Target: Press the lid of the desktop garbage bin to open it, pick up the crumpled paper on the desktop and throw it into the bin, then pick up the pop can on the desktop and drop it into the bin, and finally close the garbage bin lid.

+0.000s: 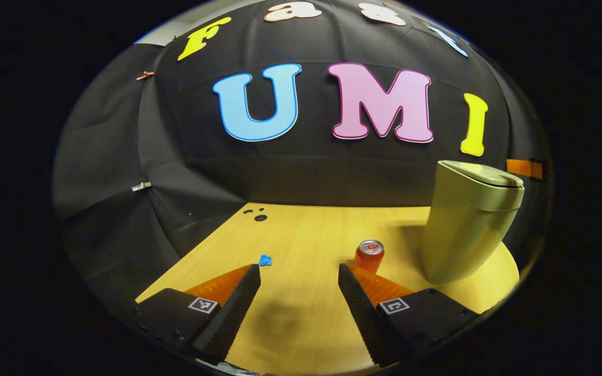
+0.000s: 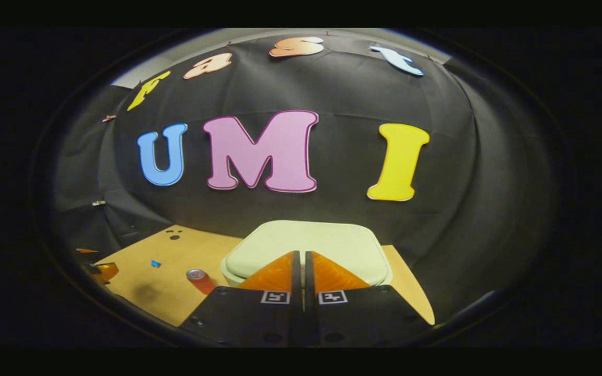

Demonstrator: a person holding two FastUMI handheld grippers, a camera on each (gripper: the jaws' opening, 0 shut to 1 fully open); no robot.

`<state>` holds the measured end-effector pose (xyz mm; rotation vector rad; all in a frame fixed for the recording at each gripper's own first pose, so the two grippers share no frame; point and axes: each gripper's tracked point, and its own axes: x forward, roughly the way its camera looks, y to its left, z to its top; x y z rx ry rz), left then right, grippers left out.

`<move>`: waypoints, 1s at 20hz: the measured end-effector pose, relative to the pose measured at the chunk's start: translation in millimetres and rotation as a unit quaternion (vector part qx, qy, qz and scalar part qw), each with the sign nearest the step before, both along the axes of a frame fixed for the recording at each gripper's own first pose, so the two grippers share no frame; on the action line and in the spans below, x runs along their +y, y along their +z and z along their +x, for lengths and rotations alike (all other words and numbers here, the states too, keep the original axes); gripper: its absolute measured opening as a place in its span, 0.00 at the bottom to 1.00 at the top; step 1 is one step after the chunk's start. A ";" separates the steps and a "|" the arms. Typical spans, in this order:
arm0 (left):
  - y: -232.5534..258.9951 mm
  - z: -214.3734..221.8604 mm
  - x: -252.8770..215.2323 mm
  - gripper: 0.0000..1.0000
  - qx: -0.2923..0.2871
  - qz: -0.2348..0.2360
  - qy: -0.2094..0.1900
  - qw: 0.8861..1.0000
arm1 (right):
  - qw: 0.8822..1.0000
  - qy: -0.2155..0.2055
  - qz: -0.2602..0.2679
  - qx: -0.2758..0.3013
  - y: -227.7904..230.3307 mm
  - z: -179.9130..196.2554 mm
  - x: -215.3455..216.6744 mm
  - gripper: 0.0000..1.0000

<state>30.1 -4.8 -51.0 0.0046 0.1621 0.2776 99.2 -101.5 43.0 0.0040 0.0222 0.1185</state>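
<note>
1. Garbage bin (image 1: 465, 224): pale olive-green plastic, tall body tapering toward the base; flat rounded-rectangle lid (image 2: 306, 246) shut; stands on the far right of the table (image 1: 301, 313) in the left gripper view, close to the black cloth wall.
2. Pop can (image 1: 369, 255): red-orange body, silver top with pull tab; upright on the table just left of the bin's base; apart from the bin.
3. Crumpled paper (image 1: 265, 259): small bright blue wad; lies on the table left of the can, well apart from it; too small to tell more.
4. Left gripper (image 1: 299, 274): fingers spread wide, nothing between them; held low over the near table; paper sits just past its left fingertip, can just past its right.
5. Right gripper (image 2: 301, 255): fingers closed together, only a thin slit between them, gripping nothing; tips over the near edge of the lid; cannot tell whether they touch it.
6. Table: light wood grain; a few small dark holes (image 1: 257, 214) near the far-left corner.
</note>
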 end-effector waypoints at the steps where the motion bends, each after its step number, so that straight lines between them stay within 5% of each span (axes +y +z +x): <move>1: -0.3 -0.5 0.5 0.96 0.001 -0.002 0.006 1.000 | 1.000 0.003 0.006 -0.002 0.2 -1.1 -0.9 0.05; 11: -24.6 17.7 25.6 0.96 0.016 -0.012 -0.033 0.999 | 0.998 -0.058 0.024 -0.005 9.5 -38.1 -3.1 0.00; 20: -56.9 68.1 112.8 0.96 0.025 -0.027 -0.031 0.999 | 0.993 -0.111 0.021 0.040 -25.0 -73.6 26.7 0.05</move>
